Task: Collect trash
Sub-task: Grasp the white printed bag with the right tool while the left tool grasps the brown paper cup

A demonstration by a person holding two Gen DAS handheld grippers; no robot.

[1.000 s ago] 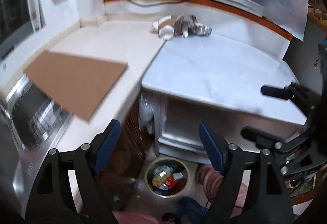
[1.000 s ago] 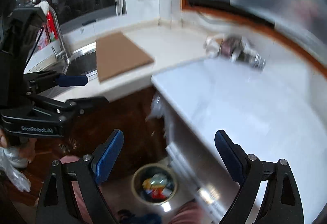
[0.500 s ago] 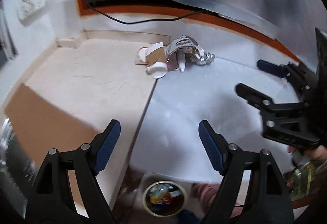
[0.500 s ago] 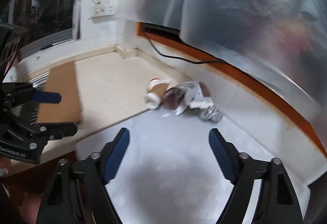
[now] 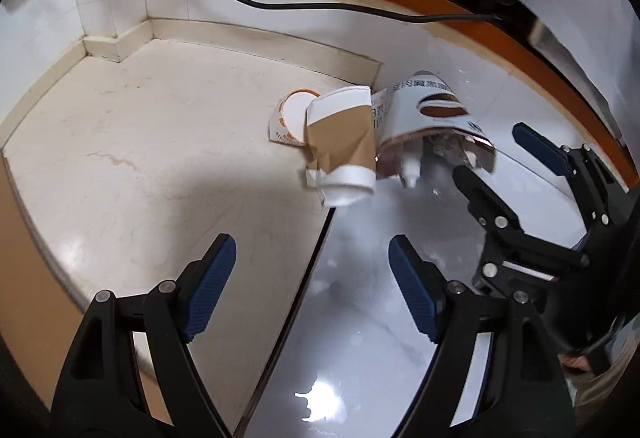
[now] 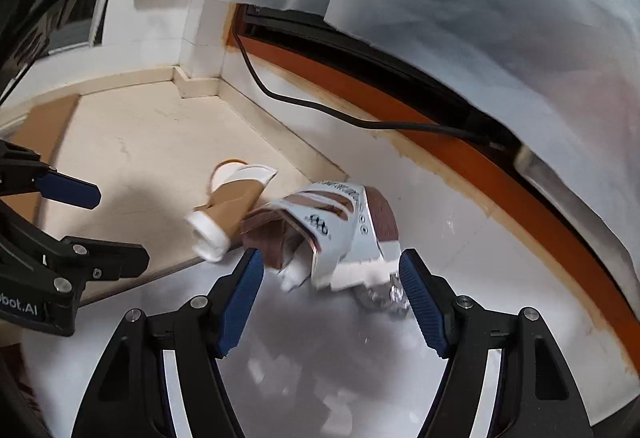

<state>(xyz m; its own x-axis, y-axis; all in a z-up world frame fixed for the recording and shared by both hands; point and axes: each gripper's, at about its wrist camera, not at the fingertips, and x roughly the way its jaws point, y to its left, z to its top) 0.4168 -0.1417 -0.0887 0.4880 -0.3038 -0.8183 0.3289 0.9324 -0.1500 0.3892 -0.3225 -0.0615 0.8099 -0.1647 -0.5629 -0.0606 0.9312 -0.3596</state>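
Observation:
A crushed brown-and-white paper cup (image 5: 340, 146) lies on its side at the seam of the two counters, with a second orange-rimmed cup (image 5: 294, 114) behind it. Beside them lie a torn white-and-brown carton (image 5: 424, 114) and crumpled foil (image 6: 384, 294). My left gripper (image 5: 312, 250) hangs open a short way in front of the cup, nothing between its fingers. My right gripper (image 6: 330, 262) is closing, its blue pads on either side of the carton's (image 6: 344, 222) near end, without a clear press on it. The cup (image 6: 228, 206) lies left of it.
A black cable (image 5: 320, 4) runs along the back wall under an orange window frame. A brown board (image 6: 36, 126) lies at the far left of the beige counter (image 5: 140, 138). The grey marble top (image 5: 360, 338) meets it at a dark seam.
Both grippers have swept from above the floor bin across the counters up to the trash pile at the back wall. The right gripper's jaws have narrowed.

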